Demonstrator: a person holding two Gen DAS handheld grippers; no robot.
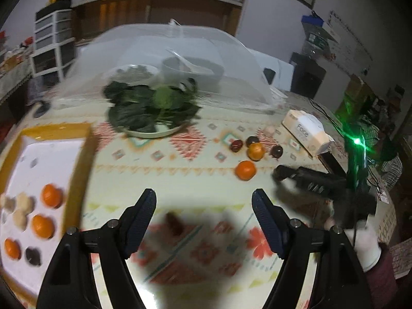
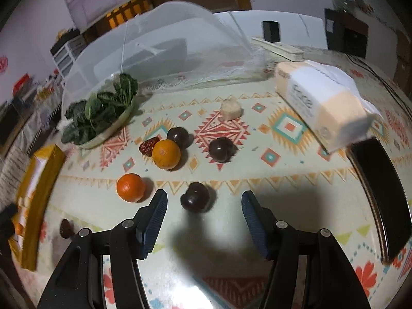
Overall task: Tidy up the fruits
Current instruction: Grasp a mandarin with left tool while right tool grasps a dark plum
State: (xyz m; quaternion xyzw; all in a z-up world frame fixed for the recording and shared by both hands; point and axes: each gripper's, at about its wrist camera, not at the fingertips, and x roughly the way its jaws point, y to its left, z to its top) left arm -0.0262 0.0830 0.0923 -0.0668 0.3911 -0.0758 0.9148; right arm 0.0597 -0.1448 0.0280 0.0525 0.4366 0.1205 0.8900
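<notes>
In the left wrist view, a yellow-rimmed white tray (image 1: 49,154) at left holds three oranges (image 1: 52,195), pale round fruits (image 1: 23,202) and a dark fruit (image 1: 33,255). My left gripper (image 1: 204,203) is open over the tablecloth, a red date (image 1: 175,222) just below it. My right gripper (image 2: 203,203) is open, with a dark plum (image 2: 195,197) between its fingertips on the table. Two oranges (image 2: 130,187) (image 2: 166,153), two more dark plums (image 2: 221,148), a red date (image 2: 148,145) and a pale fruit (image 2: 231,109) lie beyond.
A plate of leafy greens (image 1: 152,105) stands before a mesh food cover (image 1: 164,51). A tissue pack (image 2: 322,103) and a black object (image 2: 383,195) lie at right. Another date (image 2: 65,228) lies beside the tray (image 2: 38,193).
</notes>
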